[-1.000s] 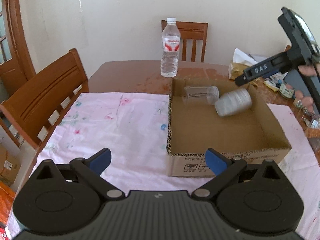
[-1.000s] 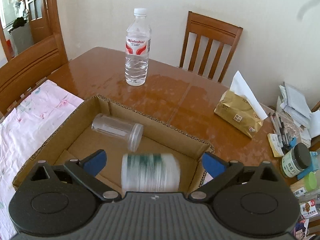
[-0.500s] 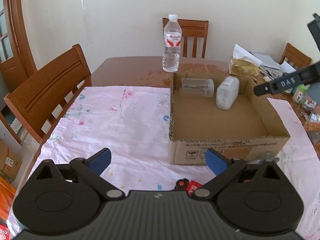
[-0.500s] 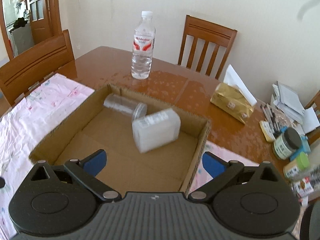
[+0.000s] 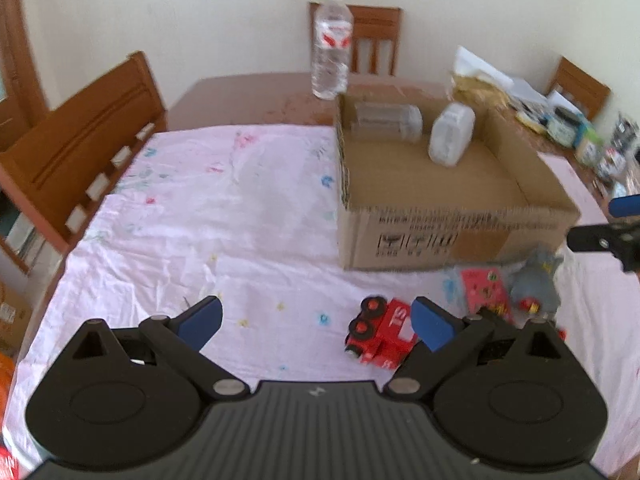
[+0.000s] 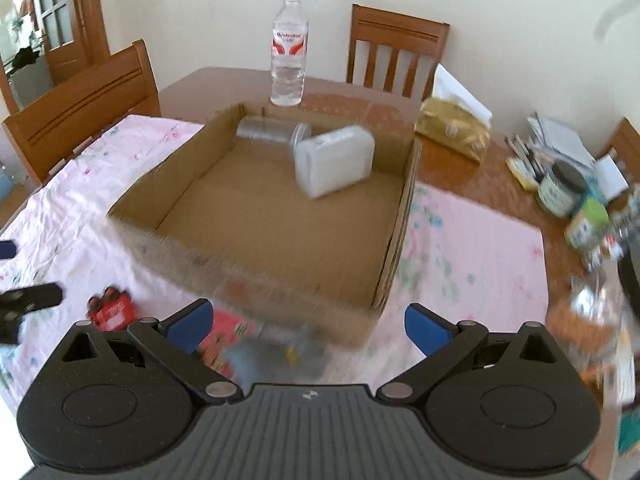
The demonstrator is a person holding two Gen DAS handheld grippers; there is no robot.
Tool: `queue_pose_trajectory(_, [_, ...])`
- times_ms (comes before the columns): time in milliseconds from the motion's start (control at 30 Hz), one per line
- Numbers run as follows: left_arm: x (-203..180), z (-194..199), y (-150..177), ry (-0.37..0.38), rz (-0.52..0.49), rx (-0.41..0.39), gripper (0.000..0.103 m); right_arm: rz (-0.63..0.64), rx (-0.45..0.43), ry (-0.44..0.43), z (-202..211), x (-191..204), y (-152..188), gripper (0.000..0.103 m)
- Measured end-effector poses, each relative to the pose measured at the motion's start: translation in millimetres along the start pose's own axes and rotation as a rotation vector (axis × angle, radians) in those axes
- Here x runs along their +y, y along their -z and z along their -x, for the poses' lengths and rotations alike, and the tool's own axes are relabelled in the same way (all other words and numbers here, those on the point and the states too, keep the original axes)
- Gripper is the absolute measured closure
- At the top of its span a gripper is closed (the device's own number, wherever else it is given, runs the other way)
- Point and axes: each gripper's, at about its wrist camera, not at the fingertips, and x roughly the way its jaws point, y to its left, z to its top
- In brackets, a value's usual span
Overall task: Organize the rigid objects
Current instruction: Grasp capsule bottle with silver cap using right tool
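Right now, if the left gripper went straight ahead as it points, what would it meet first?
Probably the pink cloth: the open left gripper aims at bare fabric, left of the red toy truck and the cardboard box.

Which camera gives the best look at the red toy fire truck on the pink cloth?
The left wrist view. The red toy fire truck lies close and fairly sharp there, black wheels showing, one end hidden behind a blue finger. The right wrist view catches it only as a small blurred red shape at the lower left, beside the cardboard box.

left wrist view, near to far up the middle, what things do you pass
red toy truck → cardboard box → white plastic container inside the box → water bottle → far wooden chair
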Motion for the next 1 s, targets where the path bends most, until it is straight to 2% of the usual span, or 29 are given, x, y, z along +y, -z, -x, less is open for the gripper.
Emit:
queue_pose_trajectory(133, [7, -5, 11, 0.016, -0.09, 0.02, 0.003, -0.052, 0.018, -0.013, 11, 21, 32, 0.0])
queue_pose_trajectory(367, [14, -10, 24, 0.083, -0.152, 0.043, 0.003, -0.081, 0.093, -0.002, 13, 67, 77, 0.0])
queue_pose_trajectory(600, [16, -5, 32, 0.128, -0.177, 0.047, 0.003, 0.011, 0.097, 0.123, 19, 101, 103, 0.0])
queue_pose_trajectory(733, [13, -4, 36, 0.149, -0.188, 0.049, 0.003, 0.016, 0.144, 0.159, 20, 94, 120, 0.0])
queue_pose_trajectory(800, [10, -3, 36, 0.157, -0.197, 0.05, 0.003, -0.014, 0.157, 0.163, 23, 85, 127, 0.0])
queue_pose_trajectory(1000, [0, -4, 36, 0.185, -0.221, 0.053, 0.003, -0.097, 0.173, 0.251, 28, 52, 139, 0.0])
